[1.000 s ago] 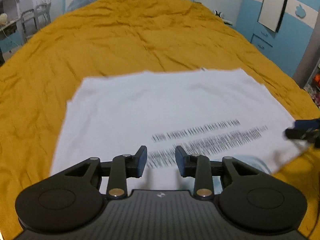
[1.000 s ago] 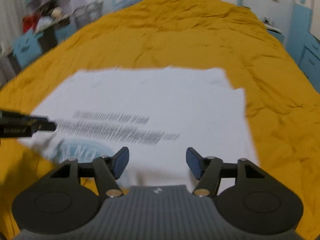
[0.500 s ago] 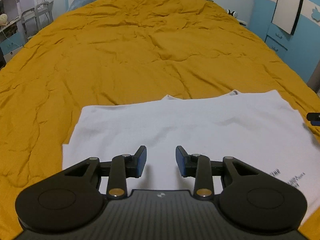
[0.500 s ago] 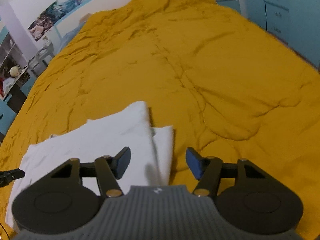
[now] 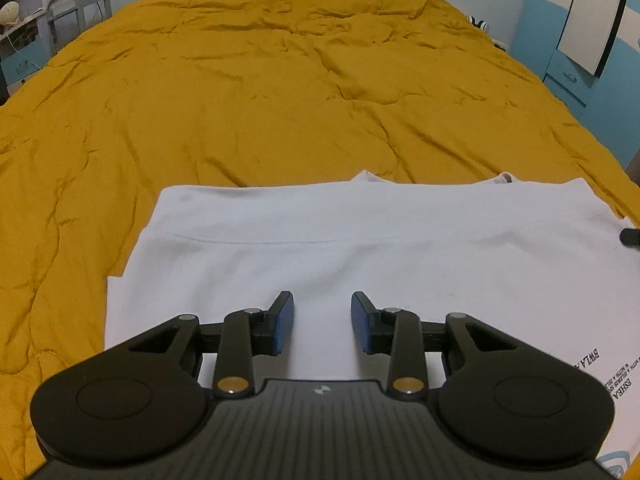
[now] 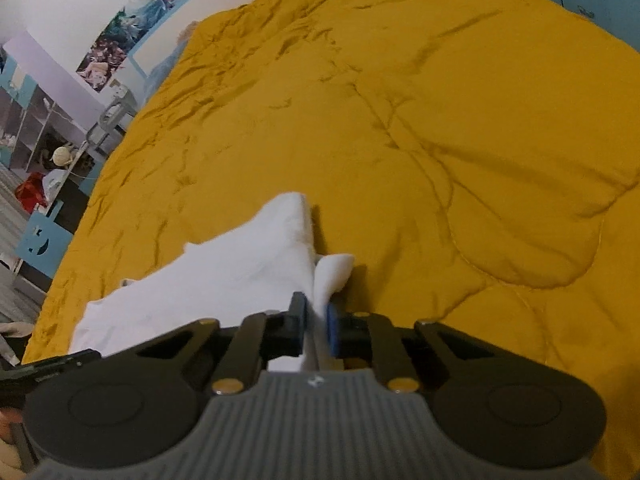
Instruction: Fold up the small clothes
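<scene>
A white T-shirt (image 5: 360,248) with black print lies folded over on the yellow bedspread (image 5: 280,92). My left gripper (image 5: 322,320) is open and empty, hovering low over the shirt's near left part. My right gripper (image 6: 316,316) is shut on the white T-shirt (image 6: 240,280), pinching its right side edge, with a small flap of cloth sticking out past the fingers. The right gripper's tip shows at the right edge of the left wrist view (image 5: 632,236).
The yellow bedspread (image 6: 440,140) stretches far ahead and to the right. Blue cabinets (image 5: 580,40) stand at the far right. Shelves and a chair (image 6: 60,152) stand left of the bed.
The shirt was folded over, hiding most of the print. My right gripper swung to the shirt's right edge and closed on it. My left gripper stayed open.
</scene>
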Demonstrator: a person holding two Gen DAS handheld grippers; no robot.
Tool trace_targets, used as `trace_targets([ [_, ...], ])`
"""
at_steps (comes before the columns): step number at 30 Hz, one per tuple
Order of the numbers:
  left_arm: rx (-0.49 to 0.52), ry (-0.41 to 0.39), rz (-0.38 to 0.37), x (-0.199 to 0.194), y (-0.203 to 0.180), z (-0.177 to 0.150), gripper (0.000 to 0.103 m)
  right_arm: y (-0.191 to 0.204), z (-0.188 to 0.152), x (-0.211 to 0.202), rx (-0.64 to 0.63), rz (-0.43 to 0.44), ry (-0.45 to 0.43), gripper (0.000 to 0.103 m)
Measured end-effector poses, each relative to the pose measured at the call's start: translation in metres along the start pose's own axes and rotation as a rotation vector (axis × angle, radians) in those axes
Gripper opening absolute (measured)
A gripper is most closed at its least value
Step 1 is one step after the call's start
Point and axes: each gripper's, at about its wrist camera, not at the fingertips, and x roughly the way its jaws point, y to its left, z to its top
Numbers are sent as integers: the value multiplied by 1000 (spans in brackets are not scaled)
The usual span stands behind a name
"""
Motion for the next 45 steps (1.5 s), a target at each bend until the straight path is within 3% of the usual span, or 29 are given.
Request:
trace_targets([
  [7,-26,-49,-13,-25,15,-3,41,69,22,-39,-35,37,8,4],
  [15,-46,-77,-4,-58,52,0,41,198,41,-39,-38,76,112,4],
  [22,-64,-96,-3,-78,87,0,41,323,27,17,-59,44,192,4],
  [29,-101,-81,-24,-76,113,-4,40,409,-11,90,-55,27,233,4],
  [36,-126,-53,-28,-64,133,-4,40,461,-52,156,-85,-8,262,4],
  [40,-149,-50,-29,-61,144,-10,40,461,-79,190,-84,-68,324,4],
  [45,-179,-31,-5,-59,155,-16,40,460,-91,209,-73,-46,382,5],
])
